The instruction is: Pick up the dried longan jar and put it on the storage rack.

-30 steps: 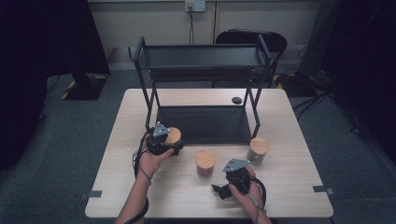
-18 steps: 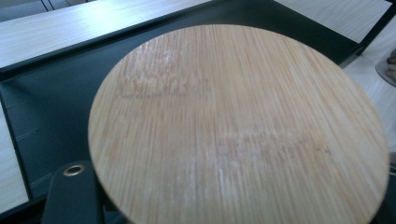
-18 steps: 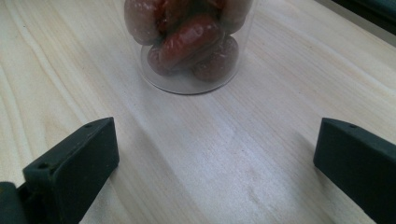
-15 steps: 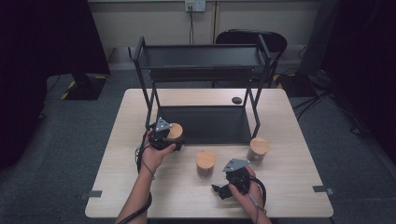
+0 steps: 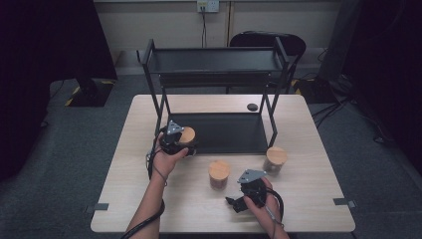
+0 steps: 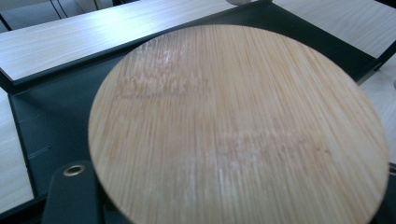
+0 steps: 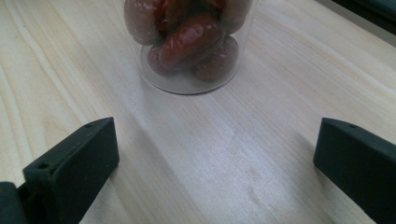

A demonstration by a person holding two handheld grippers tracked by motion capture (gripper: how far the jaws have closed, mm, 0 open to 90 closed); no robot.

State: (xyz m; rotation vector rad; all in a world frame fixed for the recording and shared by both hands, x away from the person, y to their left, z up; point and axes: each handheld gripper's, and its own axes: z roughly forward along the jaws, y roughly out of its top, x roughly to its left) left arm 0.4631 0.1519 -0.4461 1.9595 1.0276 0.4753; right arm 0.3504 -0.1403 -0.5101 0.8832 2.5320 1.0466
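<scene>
The left tool [image 5: 180,143] grasps a bamboo-lidded jar [image 5: 187,135] at the rack's [image 5: 214,59] seven o'clock corner. The right tool [image 5: 238,204] rests released on the surface [image 5: 308,159], another jar [image 7: 189,44] at its twelve o'clock.

You'll find no readable text, label, brand, number or sign on anything here, from jars to rack.

1. A two-tier rack [image 5: 219,74] stood on the table [image 5: 124,169], toward its far side.
2. The left gripper [image 5: 171,142] held a lidded jar [image 5: 187,135] at the lower shelf's [image 5: 224,134] front left corner.
3. A second jar [image 5: 219,174] stood before the rack, mid-table.
4. A third jar [image 5: 274,159] stood right of it.
5. The right gripper [image 5: 239,203] lay near the second jar, on the table's near side.
</scene>
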